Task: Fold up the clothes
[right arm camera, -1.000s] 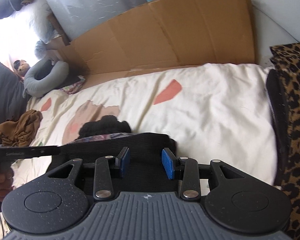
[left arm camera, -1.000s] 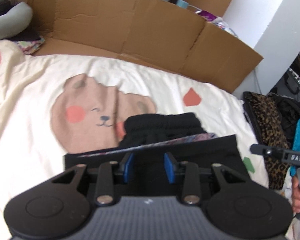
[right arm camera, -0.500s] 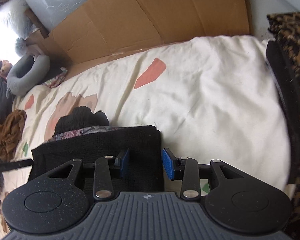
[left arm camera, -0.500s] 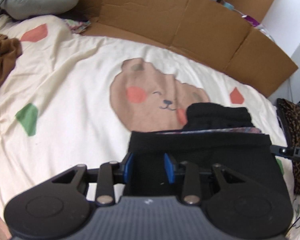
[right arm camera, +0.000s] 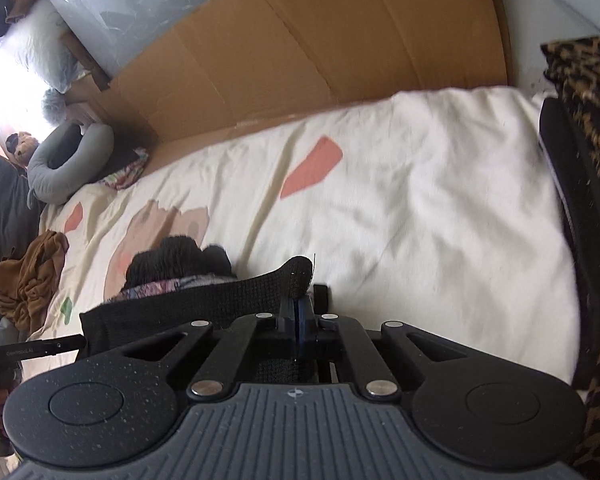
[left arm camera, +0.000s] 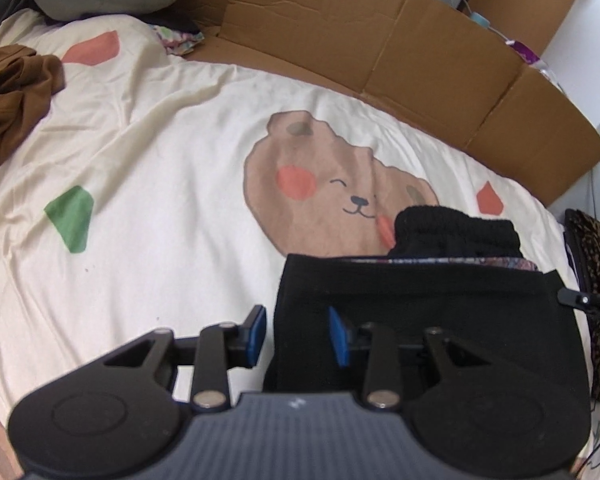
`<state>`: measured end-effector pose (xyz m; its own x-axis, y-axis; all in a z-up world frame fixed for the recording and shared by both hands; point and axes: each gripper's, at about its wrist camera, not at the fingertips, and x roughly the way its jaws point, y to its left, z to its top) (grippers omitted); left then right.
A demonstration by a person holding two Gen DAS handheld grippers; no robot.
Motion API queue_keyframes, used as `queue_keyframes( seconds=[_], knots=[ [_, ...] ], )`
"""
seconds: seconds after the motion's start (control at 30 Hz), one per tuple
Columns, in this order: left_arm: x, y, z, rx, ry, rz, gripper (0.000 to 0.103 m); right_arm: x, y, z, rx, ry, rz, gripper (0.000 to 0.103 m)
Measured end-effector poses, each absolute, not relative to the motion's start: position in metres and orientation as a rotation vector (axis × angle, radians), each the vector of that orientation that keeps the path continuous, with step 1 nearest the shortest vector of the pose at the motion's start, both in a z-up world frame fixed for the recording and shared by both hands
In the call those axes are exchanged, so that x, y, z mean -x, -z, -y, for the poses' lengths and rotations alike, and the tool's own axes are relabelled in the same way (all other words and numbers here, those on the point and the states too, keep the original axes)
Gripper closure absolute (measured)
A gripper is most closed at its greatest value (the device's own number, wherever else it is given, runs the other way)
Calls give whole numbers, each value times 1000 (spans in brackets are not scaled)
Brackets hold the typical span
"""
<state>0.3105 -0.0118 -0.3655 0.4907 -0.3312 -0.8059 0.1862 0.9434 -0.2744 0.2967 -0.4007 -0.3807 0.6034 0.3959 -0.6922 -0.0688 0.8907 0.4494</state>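
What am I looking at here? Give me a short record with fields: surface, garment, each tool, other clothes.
surface: bed sheet with a bear print
garment: black garment, folded, on the sheet
left tool: open, astride the garment's left edge
right tool: shut on the garment's right corner
other clothes: brown garment, crumpled at the far left
backdrop: cardboard

Black knit garment (left arm camera: 420,312) folded flat, lying on the cream bear-print bedspread (left arm camera: 160,208), near edge. Thick ribbed black band (left arm camera: 456,232) bunched at its far side; thin multicoloured patterned strip (right arm camera: 172,285) showing between layers. One corner (right arm camera: 298,274) lifted, curled upward.
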Motion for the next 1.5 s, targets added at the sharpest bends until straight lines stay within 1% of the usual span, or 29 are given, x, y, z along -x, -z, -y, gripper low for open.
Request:
queue_keyframes(
  seconds=[0.13,0.4,0.77,0.8,0.83,0.9,1.0,1.03,1.07,1.13,1.27,1.33,1.37,1.43,1.47,1.5],
  knots=[
    [-311,368,11,147,321,-1019,67,-301,379,400,-389,-261,-879,103],
    [-316,379,10,157,316,-1042,67,-310,408,395,-381,-257,-941,103],
    [-328,383,13,142,318,-1030,67,-314,411,389,-336,-264,-949,103],
    [-329,384,14,139,319,-1029,67,-314,412,388,-326,-261,-952,100],
    [-330,385,15,137,319,-1027,67,-313,411,387,-313,-252,-952,92],
    [-331,385,17,122,323,-1024,67,-313,410,386,-295,-245,-953,80],
    [-334,387,22,95,337,-1020,67,-313,410,382,-270,-255,-958,77],
    [-336,387,23,88,342,-1020,66,-314,411,381,-267,-257,-960,68],
    [-337,388,25,80,346,-1021,65,-314,412,379,-264,-260,-962,67],
    [-339,388,29,61,355,-1024,63,-315,413,375,-244,-269,-963,67],
    [-338,389,45,-38,379,-1022,55,-316,414,365,-183,-285,-957,66],
    [-338,390,51,-71,379,-1020,55,-316,415,360,-148,-294,-950,67],
    [-338,390,51,-66,376,-1022,55,-316,415,357,-128,-301,-945,68],
    [-338,390,50,-58,378,-1023,55,-316,415,353,-104,-309,-935,75],
    [-338,390,49,-60,381,-1021,57,-316,415,353,-100,-310,-932,76],
    [-337,390,49,-57,385,-1019,60,-316,415,354,-105,-315,-931,81]
  ],
)
